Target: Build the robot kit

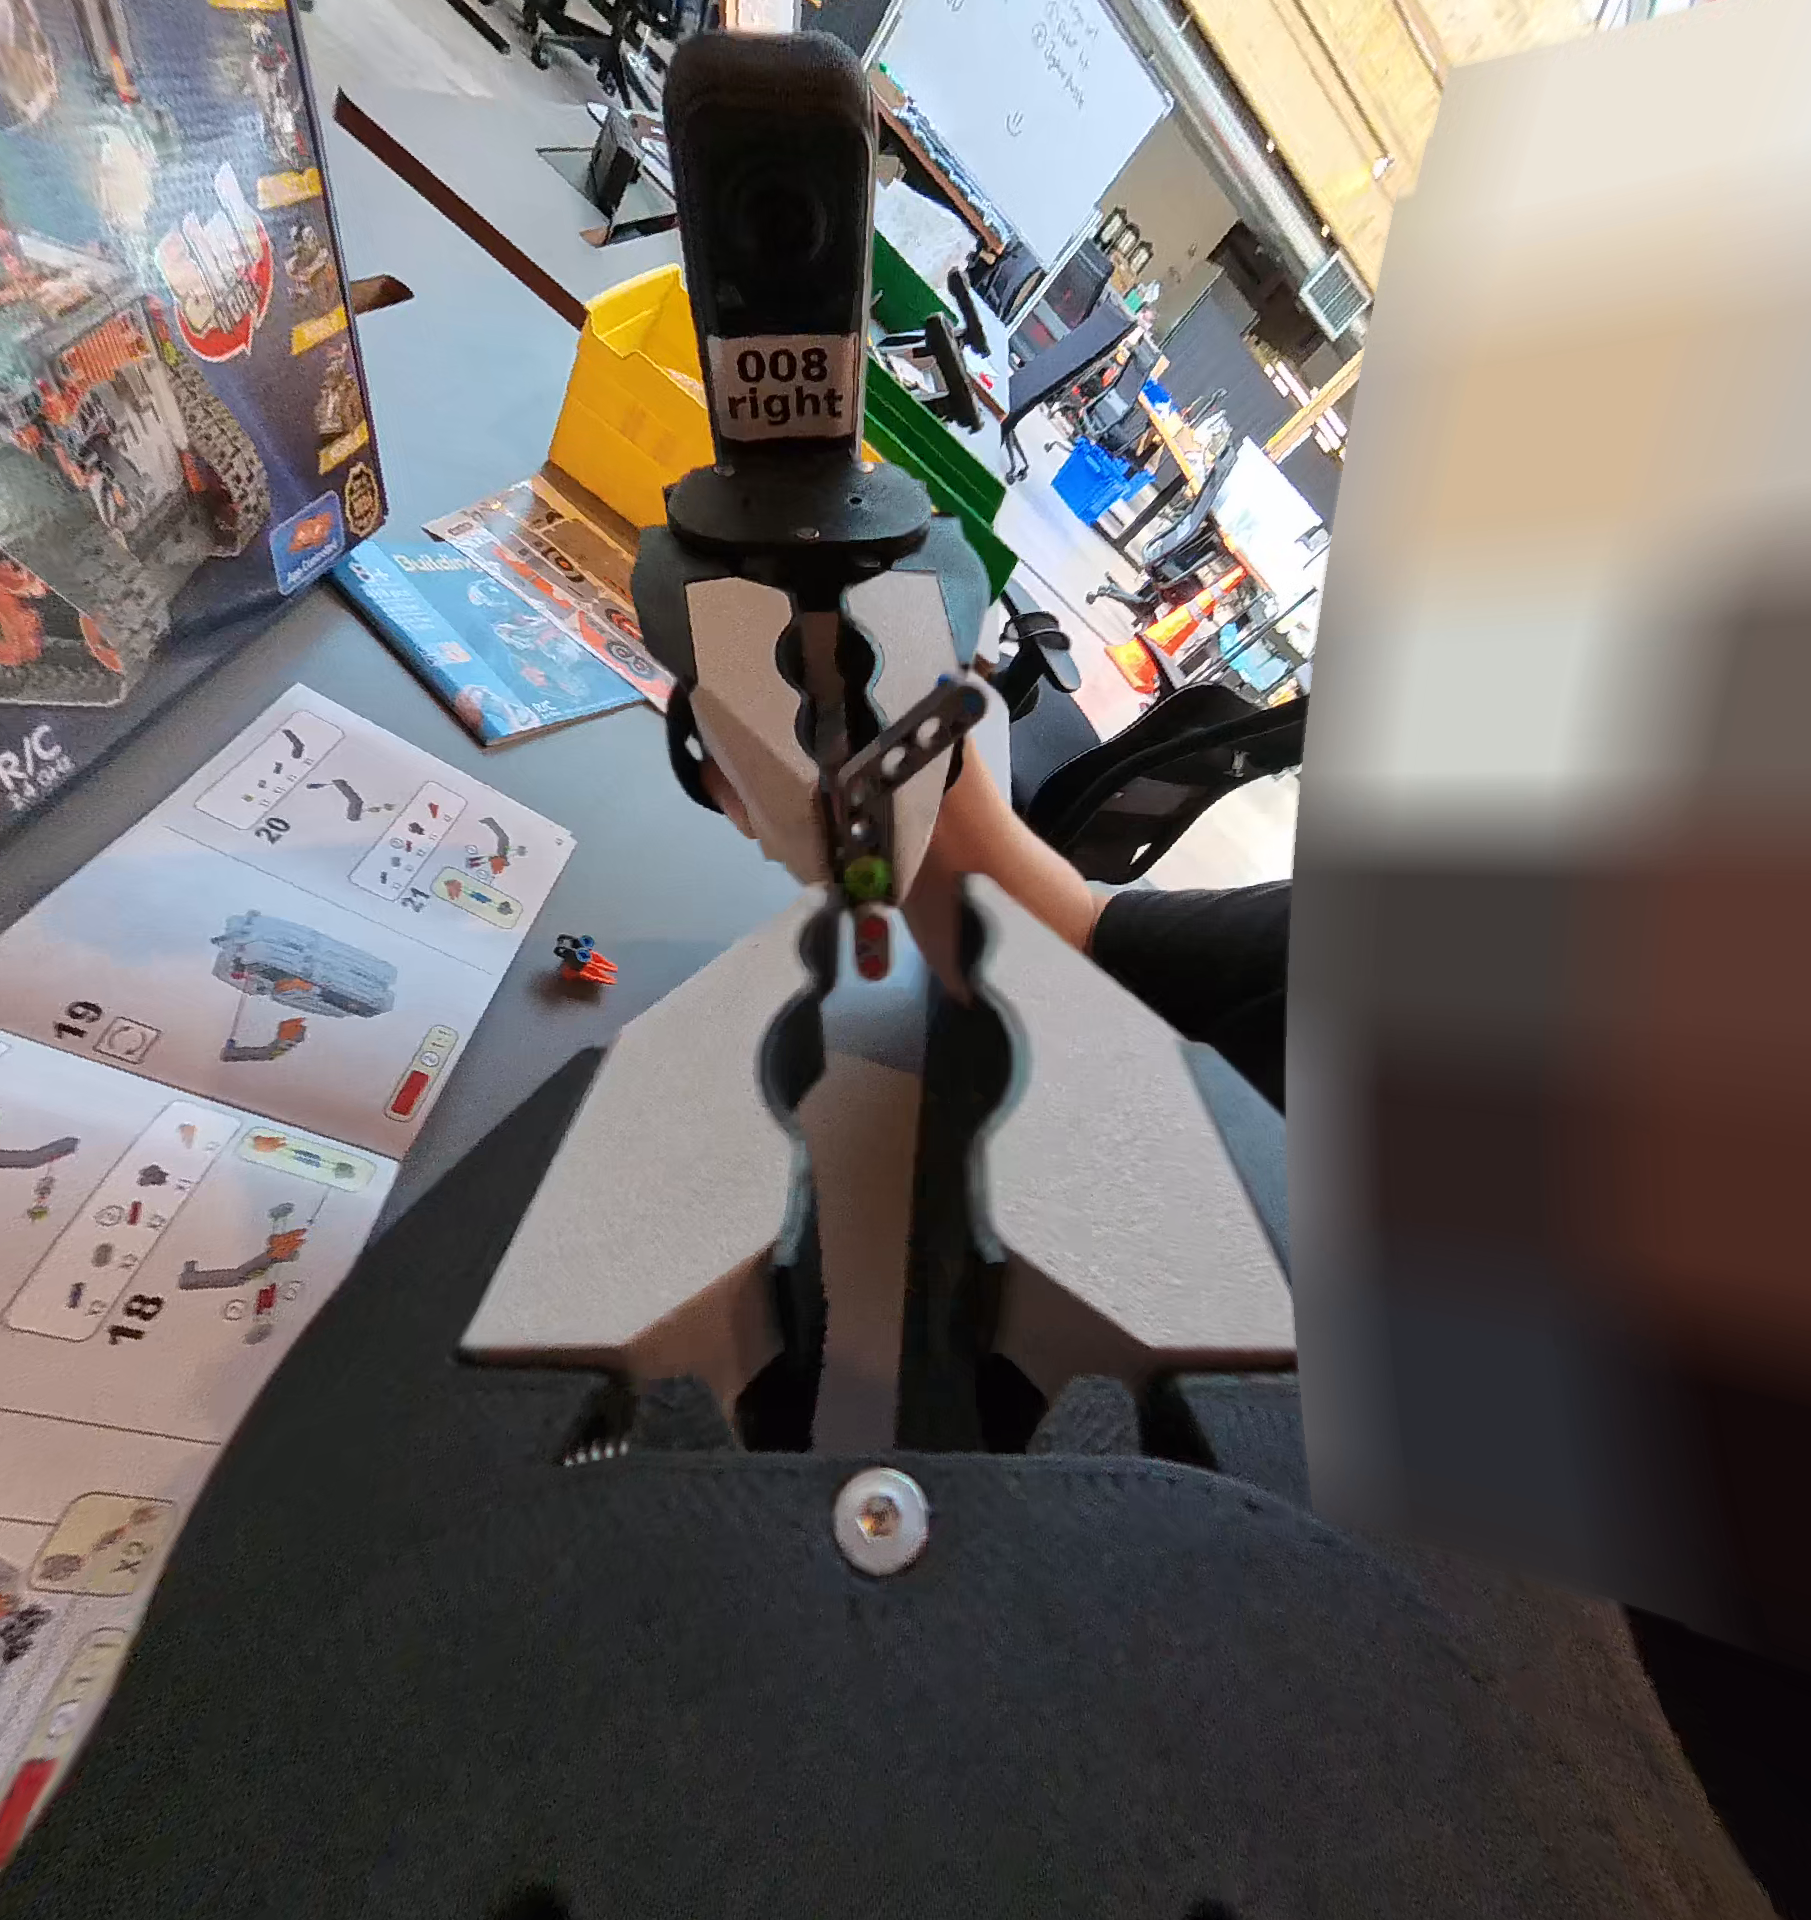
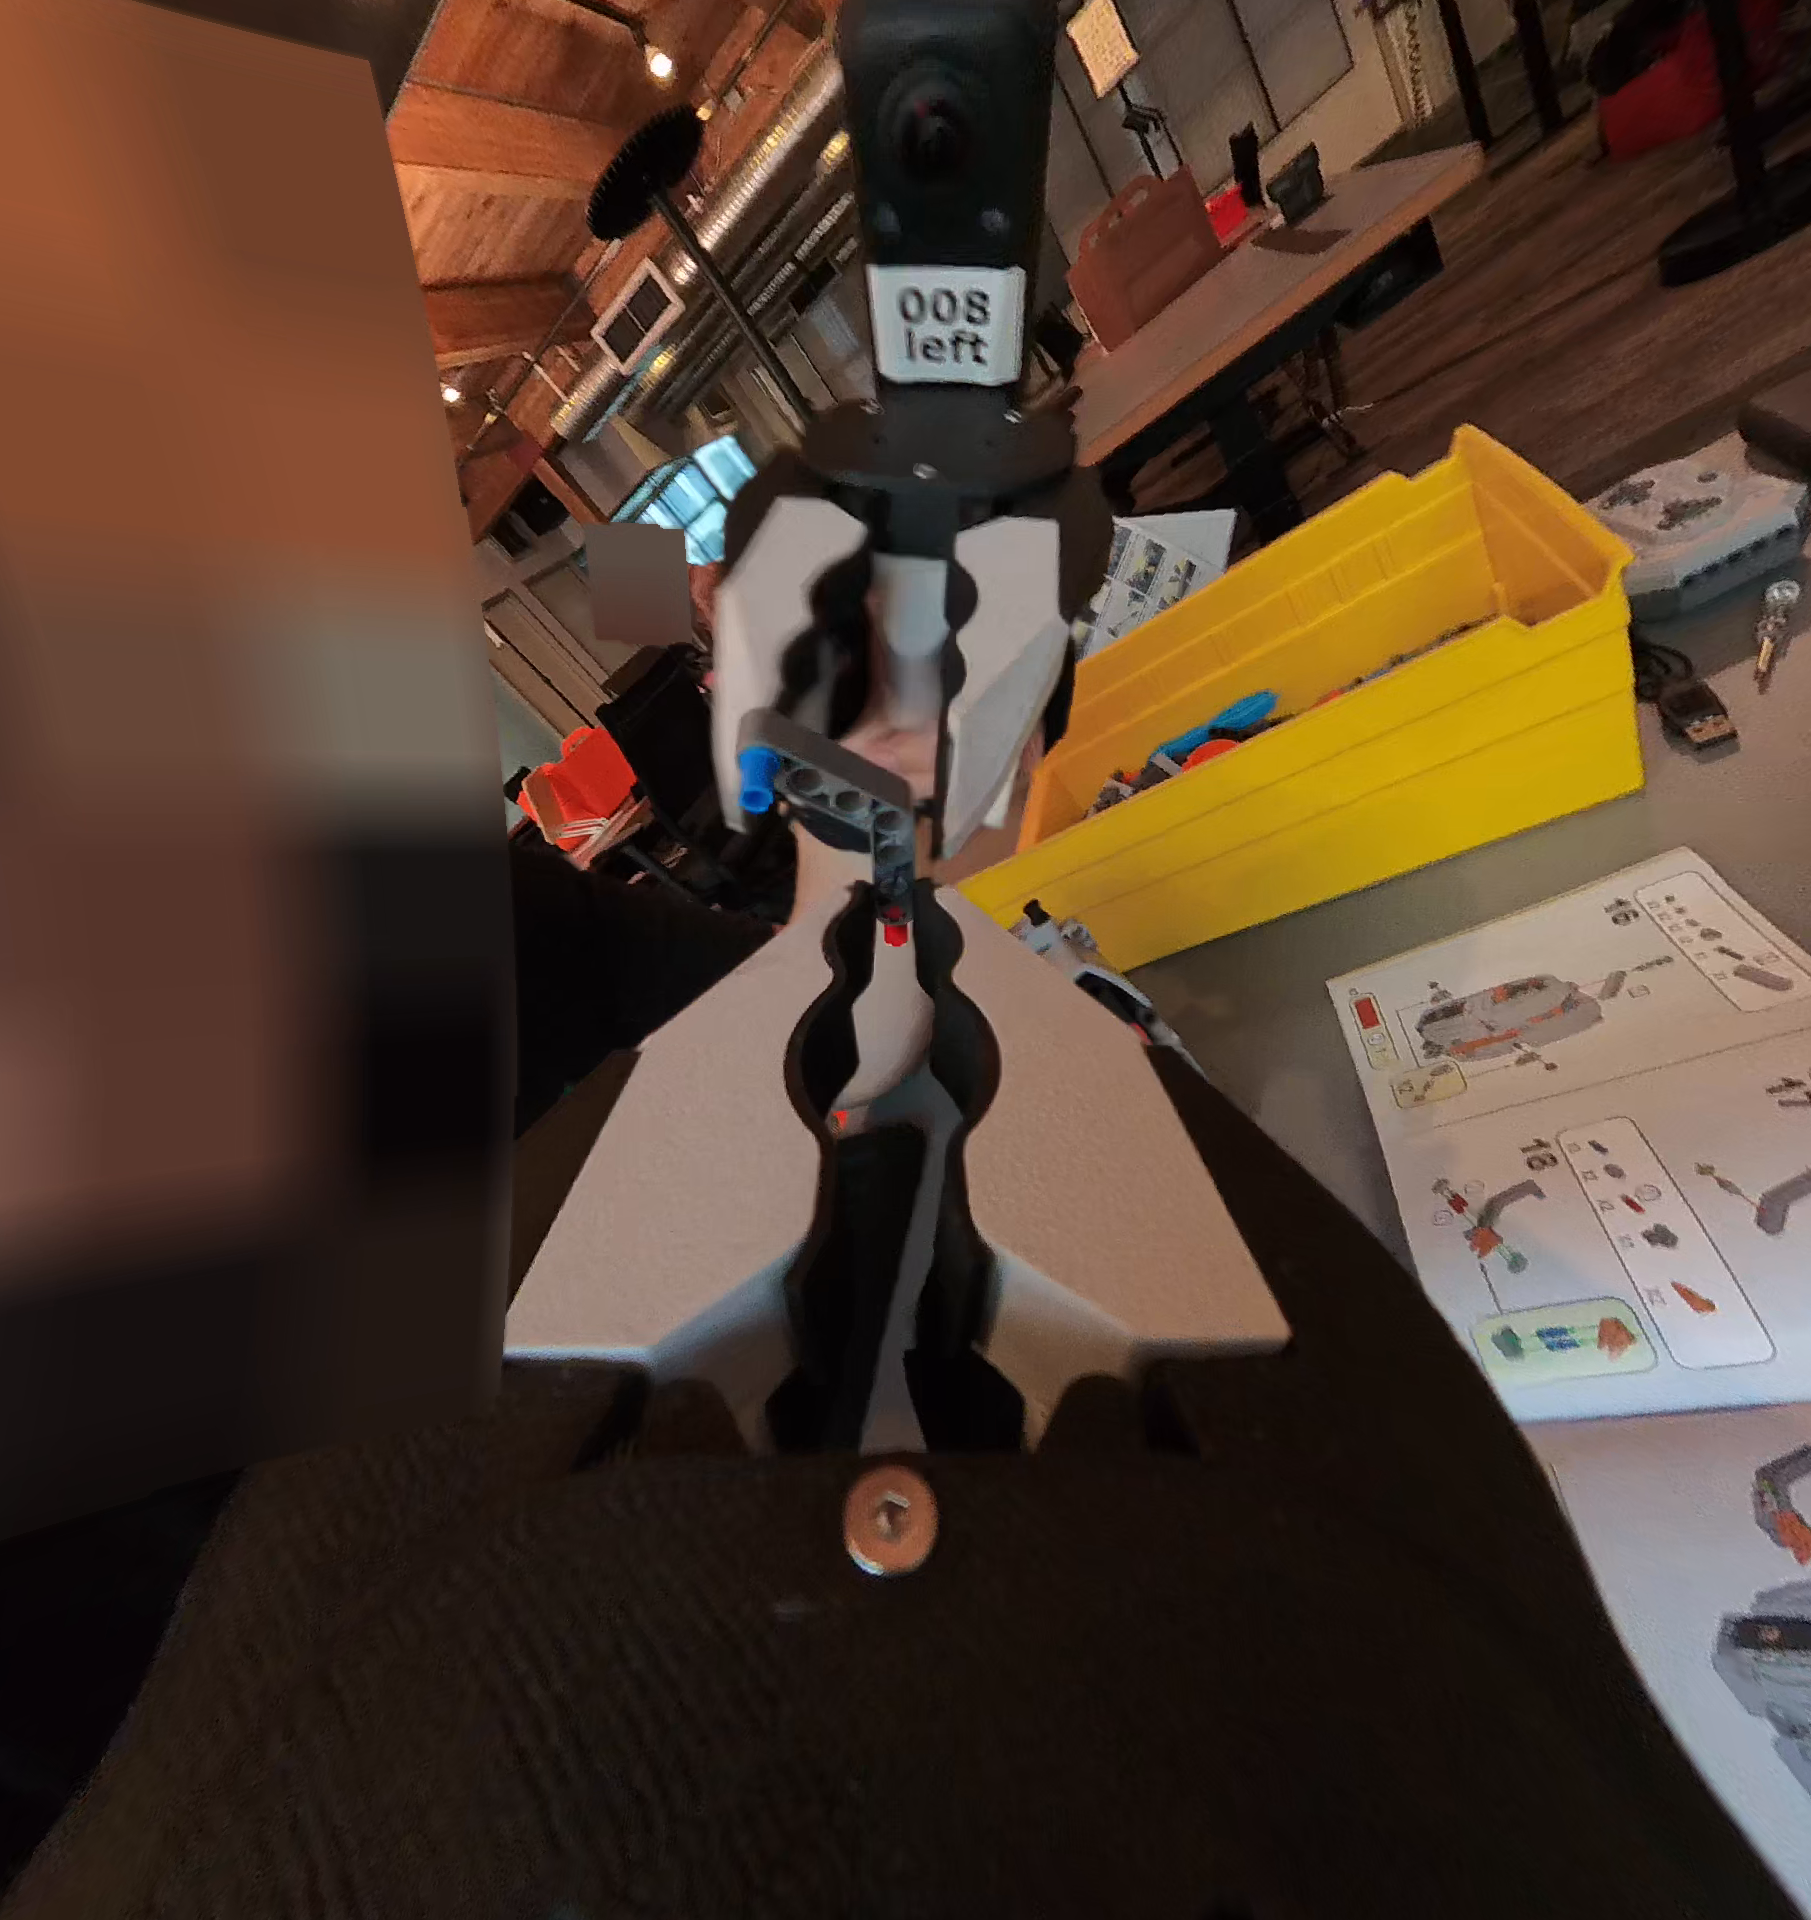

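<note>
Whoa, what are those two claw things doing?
A person holds two grippers tip to tip above a table. The left gripper and the right gripper both pinch one small brick assembly, a bent grey beam with green and red bits. Open instruction pages and a yellow bin of parts sit close by.

My two sets of fingers point(image 1: 859, 925) meet tip to tip above the table point(image 1: 620, 790), a bent beam point(image 1: 885, 774) between them. In the left wrist view, instruction sheets point(image 1: 257, 935) lie to the left, a small piece point(image 1: 586, 961) beside them, a box point(image 1: 132, 364) behind. In the right wrist view, a bin point(image 2: 1400, 727) of parts sits right, behind more sheets point(image 2: 1607, 1143).
</note>
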{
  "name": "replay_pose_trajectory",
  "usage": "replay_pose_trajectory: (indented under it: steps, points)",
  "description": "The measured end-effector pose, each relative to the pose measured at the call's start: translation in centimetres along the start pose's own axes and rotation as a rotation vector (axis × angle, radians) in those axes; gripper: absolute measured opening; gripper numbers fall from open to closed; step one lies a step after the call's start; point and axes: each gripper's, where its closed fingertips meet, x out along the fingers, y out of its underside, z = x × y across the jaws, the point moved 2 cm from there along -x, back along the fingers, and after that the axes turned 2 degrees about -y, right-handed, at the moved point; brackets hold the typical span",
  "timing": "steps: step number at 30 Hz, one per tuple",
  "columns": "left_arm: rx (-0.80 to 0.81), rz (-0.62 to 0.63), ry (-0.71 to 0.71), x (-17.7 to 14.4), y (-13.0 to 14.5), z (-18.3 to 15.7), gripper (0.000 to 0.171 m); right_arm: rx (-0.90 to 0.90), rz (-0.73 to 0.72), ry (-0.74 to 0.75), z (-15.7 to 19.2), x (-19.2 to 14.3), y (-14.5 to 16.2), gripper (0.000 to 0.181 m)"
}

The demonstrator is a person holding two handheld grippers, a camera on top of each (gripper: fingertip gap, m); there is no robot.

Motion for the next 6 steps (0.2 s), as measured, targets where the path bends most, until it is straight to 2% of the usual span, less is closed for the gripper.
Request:
replay_pose_trajectory:
  steps: [1, 2, 4, 6]
  points:
    - [-0.026, -0.007, -0.005, -0.3, -0.1, 0.1, 0.038, 0.02, 0.008, 0.017, -0.6, 0.0, 0.3, 0.007]
    - [-0.039, -0.009, -0.025, -0.7, -0.1, 0.4, 0.041, 0.057, -0.004, 0.007, -1.0, -0.1, 0.3, 0.007]
    - [-0.033, -0.032, -0.091, -1.7, -0.4, 1.1, 0.033, 0.174, -0.023, -0.024, -1.9, -0.4, 0.6, 0.007]
    - [-0.024, -0.074, -0.106, -2.7, -1.0, 0.9, 0.027, 0.262, -0.028, 0.018, -3.9, -0.8, 1.3, 0.007]
